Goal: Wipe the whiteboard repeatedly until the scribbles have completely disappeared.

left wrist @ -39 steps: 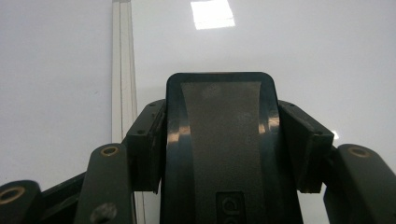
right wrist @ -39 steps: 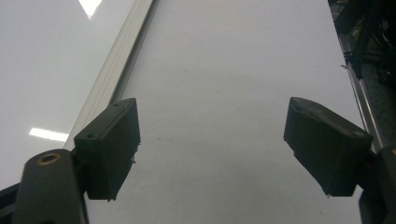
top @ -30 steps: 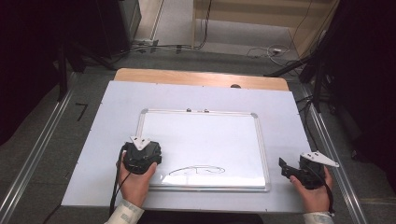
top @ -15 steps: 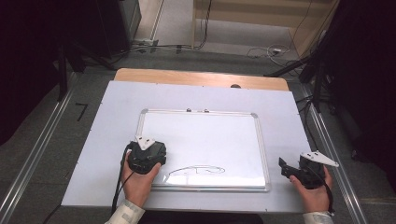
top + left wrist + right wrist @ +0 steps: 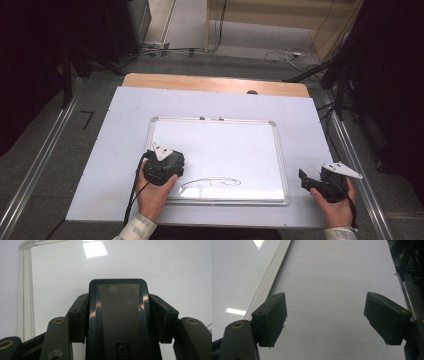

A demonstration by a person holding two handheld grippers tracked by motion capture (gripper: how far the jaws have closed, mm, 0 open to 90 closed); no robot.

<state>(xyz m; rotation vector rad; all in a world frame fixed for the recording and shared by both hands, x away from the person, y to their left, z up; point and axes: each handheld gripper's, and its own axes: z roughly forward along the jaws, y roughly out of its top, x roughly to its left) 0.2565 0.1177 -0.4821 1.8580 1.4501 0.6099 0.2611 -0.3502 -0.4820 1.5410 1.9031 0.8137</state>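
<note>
I hold the left gripper (image 5: 165, 167) over the whiteboard's (image 5: 220, 145) near-left corner, jaws clamped on a black eraser (image 5: 117, 315) whose pad faces the board. A drawn line (image 5: 210, 183) runs along the board's near edge, just right of the eraser. My right gripper (image 5: 312, 181) rests off the board's near-right corner on the white table cover (image 5: 120, 130), jaws wide apart with nothing between them.

Most of the whiteboard (image 5: 220, 150) lies bare and open to pass over — the left gripper (image 5: 164, 167), clamped on a black eraser (image 5: 117, 317), sits on its near-left corner. Right of the board's frame (image 5: 270, 277), bare table (image 5: 300, 130) surrounds the right gripper (image 5: 320, 182), jaws apart.
</note>
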